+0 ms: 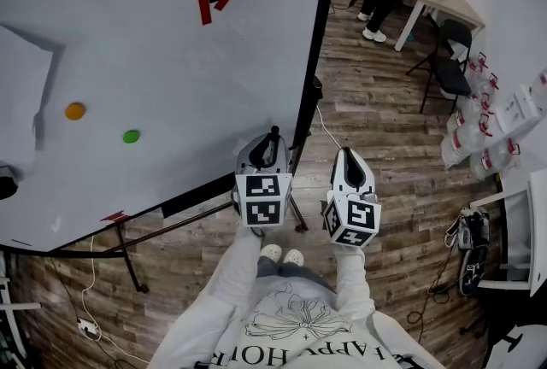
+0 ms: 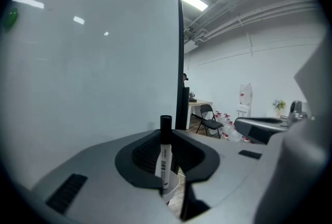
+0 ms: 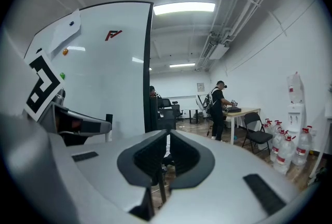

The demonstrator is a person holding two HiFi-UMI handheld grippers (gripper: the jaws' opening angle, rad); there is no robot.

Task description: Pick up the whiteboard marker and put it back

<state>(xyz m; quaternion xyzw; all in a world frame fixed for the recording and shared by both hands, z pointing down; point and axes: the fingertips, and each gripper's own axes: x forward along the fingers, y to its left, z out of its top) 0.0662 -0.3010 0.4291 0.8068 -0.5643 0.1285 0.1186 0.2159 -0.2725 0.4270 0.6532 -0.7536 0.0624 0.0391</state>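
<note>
Your left gripper (image 1: pixel 267 155) pinched the marker (image 2: pixel 164 151) between its dark ribbed pads (image 2: pixel 147 154). The slim cylinder stood upright, with its black cap on top and its white printed barrel below. It was held just beside the smooth, glossy whiteboard (image 1: pixel 171 60), near the board's black right edge. Your right gripper (image 3: pixel 167 158) had its own ribbed faces pressed together with nothing between them, out over the wood-plank floor (image 1: pixel 376 120). Both grippers wore rounded, matte grey shells.
</note>
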